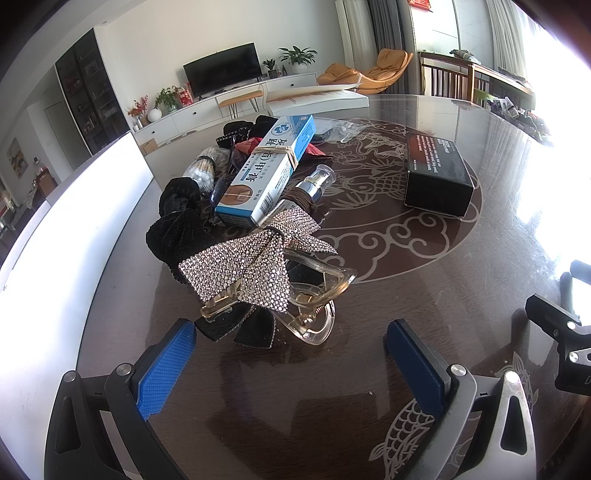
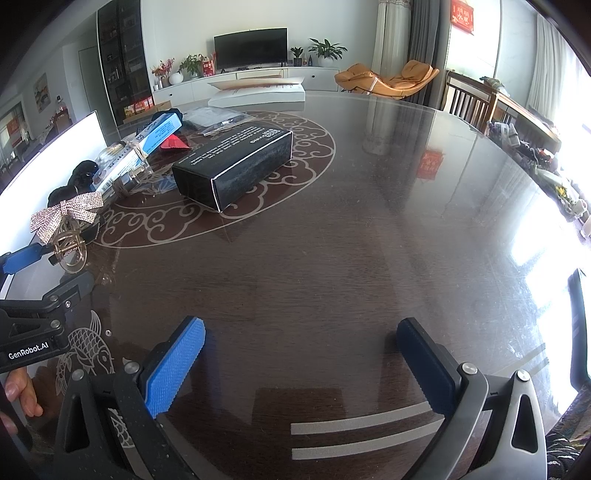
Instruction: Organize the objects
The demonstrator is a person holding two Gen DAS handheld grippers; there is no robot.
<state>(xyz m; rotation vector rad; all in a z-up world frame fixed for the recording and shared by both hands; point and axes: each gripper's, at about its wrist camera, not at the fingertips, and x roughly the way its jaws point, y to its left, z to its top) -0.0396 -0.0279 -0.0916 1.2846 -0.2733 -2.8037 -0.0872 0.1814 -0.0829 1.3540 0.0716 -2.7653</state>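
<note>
Room inventory, positions given from the television (image 2: pixel 250 48):
- Television: dark screen on a long white low cabinet (image 2: pixel 258 79) against a pale wall.
- Left of it: potted plants (image 2: pixel 190 64), then a tall dark glass-fronted cabinet (image 2: pixel 123 62).
- Right of it: a leafy plant in a white pot (image 2: pixel 327 50), grey and white curtains (image 2: pixel 406 33), an orange lounge chair (image 2: pixel 391 81), and wooden chairs (image 2: pixel 467 99) farther right.
- Far right: bright window (image 2: pixel 576 110), glare washing out detail.
- In front: dark wood-grain surface (image 2: pixel 332 258), glossy, with pale scroll and fish inlay.

Glossy wooden table (image 1: pixel 424 295); rhinestone bow (image 1: pixel 240 269), clear-plastic clip (image 1: pixel 314 317).
</note>
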